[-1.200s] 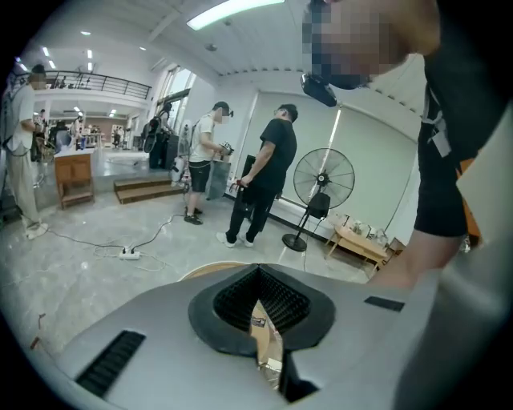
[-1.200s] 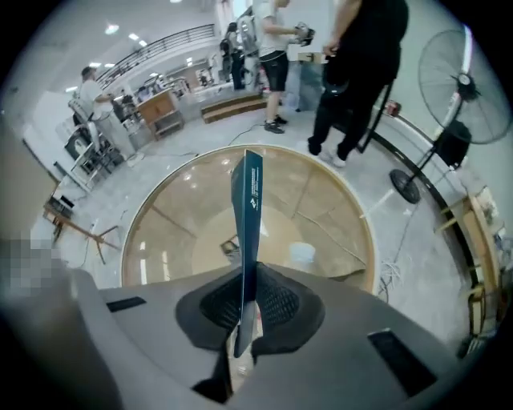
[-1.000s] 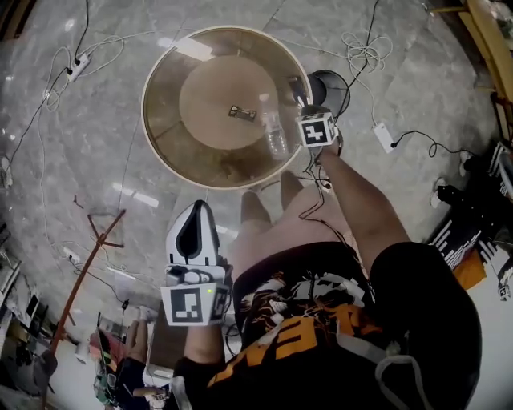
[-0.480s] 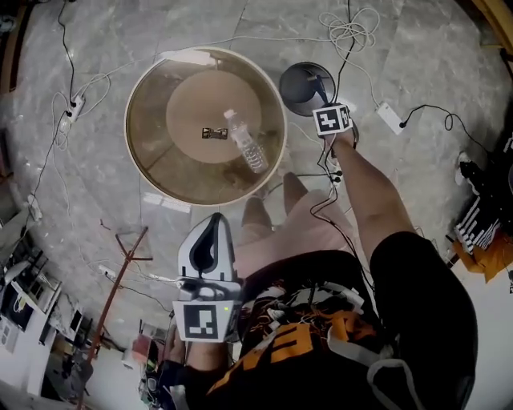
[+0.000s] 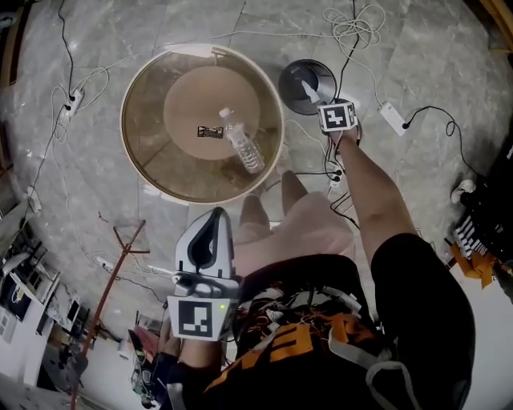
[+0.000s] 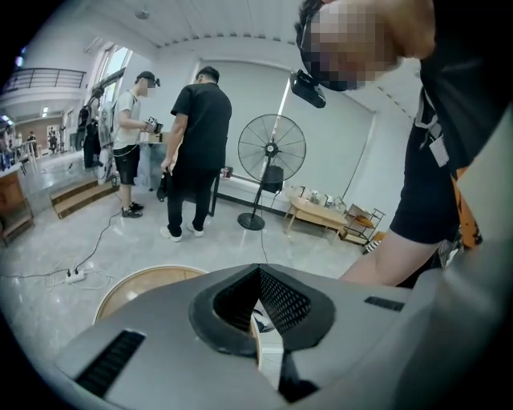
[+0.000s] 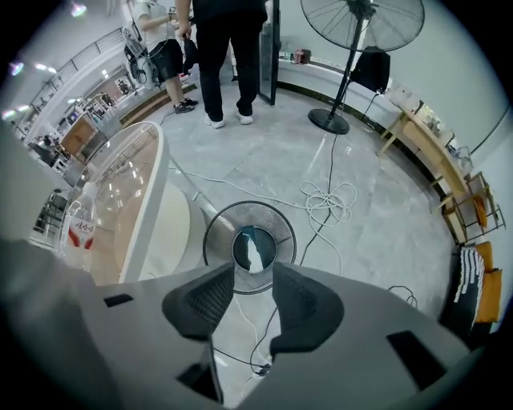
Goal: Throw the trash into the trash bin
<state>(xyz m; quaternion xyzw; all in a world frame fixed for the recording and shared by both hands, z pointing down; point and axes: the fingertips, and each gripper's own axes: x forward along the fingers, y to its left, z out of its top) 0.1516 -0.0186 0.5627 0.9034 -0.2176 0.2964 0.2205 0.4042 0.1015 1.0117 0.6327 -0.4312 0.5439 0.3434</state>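
A dark round trash bin stands on the floor right of a round glass table. A white scrap lies inside it, also seen in the bin as the scrap straight below my right gripper. That gripper hangs over the bin's near rim, pointing down, jaws opening with nothing between them. A clear plastic bottle and a small dark item lie on the table. My left gripper is held near the body, its tips shut and empty.
Cables and a white power strip lie on the floor around the bin. A reddish wooden stand is at the lower left. Two people and a standing fan are beyond the table.
My right gripper has moved from the table's right rim across to the bin. The left gripper stays close to the body.
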